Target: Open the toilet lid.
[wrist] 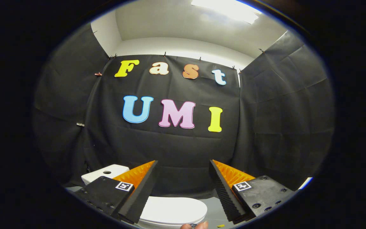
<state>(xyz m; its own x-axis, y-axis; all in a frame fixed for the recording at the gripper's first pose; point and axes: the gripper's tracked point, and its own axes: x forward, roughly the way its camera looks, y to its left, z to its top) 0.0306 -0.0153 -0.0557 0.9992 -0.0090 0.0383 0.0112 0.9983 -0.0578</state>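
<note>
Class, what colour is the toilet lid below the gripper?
White, plain, seen in the gripper view: the toilet lid lies closed below the open gripper.

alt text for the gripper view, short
The open gripper hangs above a white toilet with its lid down, between and below the fingers. The cistern sits behind the left finger, a fingertip shows near the lid's edge, and black cloth hangs behind.

tool [183, 184] fingers spread, holding nothing | closed toilet lid [173, 210] below, between them | tank [105, 173] behind left finger
</note>
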